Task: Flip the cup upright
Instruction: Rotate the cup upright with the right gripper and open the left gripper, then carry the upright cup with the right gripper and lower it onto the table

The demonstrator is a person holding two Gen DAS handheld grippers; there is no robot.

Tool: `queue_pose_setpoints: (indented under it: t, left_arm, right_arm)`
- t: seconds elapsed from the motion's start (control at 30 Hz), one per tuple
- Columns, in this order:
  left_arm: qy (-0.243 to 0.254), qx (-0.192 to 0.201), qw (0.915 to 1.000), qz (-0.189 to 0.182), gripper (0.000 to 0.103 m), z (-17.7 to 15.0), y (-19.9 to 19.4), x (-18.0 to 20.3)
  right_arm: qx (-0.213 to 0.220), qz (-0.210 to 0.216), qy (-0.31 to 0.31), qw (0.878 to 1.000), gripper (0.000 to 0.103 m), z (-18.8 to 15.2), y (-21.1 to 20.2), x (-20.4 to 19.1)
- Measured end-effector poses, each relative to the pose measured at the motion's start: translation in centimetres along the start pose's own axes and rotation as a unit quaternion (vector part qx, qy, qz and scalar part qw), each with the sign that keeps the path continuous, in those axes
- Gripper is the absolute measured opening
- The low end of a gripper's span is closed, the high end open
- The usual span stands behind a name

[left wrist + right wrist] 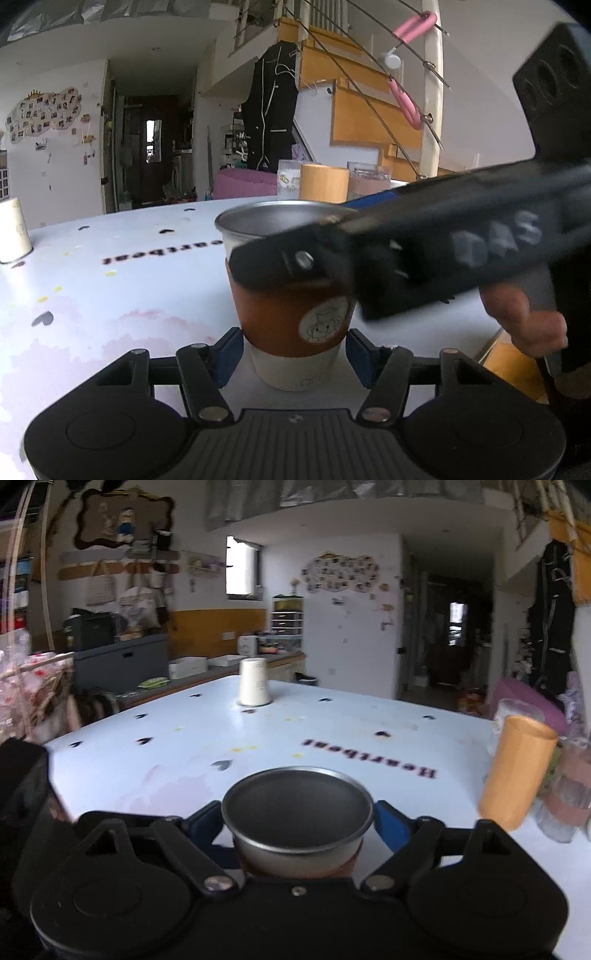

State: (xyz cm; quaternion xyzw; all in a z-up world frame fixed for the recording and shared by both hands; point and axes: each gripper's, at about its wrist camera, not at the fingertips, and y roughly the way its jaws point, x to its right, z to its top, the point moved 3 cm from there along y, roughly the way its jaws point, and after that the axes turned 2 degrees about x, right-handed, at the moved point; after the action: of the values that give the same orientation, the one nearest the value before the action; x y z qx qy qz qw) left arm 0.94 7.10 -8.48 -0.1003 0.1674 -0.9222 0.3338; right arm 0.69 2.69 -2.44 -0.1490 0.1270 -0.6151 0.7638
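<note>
Right tool (298, 825): blue pads on either side of the cup (297, 821) near its metal rim, seemingly pressed to it; cup sits between the fingers, mouth up. From the left wrist view the right tool (295, 260) crosses the cup's upper part, one finger lying over the front below the rim.

Left tool (294, 356): jaws spread, blue pads (229, 354) standing just off the cup's (291, 314) lower white part on both sides, not gripping.

Cup stands upright on the pale worktop (129, 295), brown sleeve with a round sticker, grey metal lining inside.

Elsewhere on the worktop: a white paper cup (254, 682), inverted, well apart at the far side; an orange cylinder (517, 771) near the right edge beside clear glasses (565, 794). Heart marks and printed lettering (369, 757) on the surface.
</note>
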Motion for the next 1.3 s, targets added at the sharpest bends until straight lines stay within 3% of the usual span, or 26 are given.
queue_pose_setpoints:
  t: [0.17, 0.3, 0.47, 0.8, 1.13, 1.3]
  left_arm:
    - [0.0, -0.005, 1.0, -0.002, 0.061, -0.3, 0.2, 0.1]
    - [0.001, -0.004, 1.0, 0.001, 0.061, -0.5, 0.2, 0.2]
    - [0.004, -0.003, 0.9999, 0.01, 0.062, -0.7, -0.1, 0.0]
    - [-0.016, 0.01, 0.9989, 0.043, 0.072, -0.4, -0.3, -1.1]
    - [-0.026, 0.012, 0.9981, 0.055, 0.072, -0.3, -0.4, -1.9]
    - [-0.03, 0.009, 0.9976, 0.062, 0.072, -0.3, -0.5, -2.2]
  right_arm:
    - [-0.02, -0.004, 0.008, 1.0, 0.089, -1.2, 0.1, 0.4]
    - [-0.043, 0.003, 0.009, 0.999, 0.077, -1.9, 0.7, 0.4]
    - [-0.037, 0.007, 0.018, 0.999, 0.075, -2.3, 1.0, 0.9]
    - [-0.046, -0.072, 0.033, 0.996, 0.075, 0.1, 6.2, 6.4]
    - [-0.056, -0.16, 0.023, 0.985, 0.075, 3.1, 13.1, 10.2]
    - [-0.052, -0.178, 0.031, 0.982, 0.075, 4.4, 15.7, 11.8]
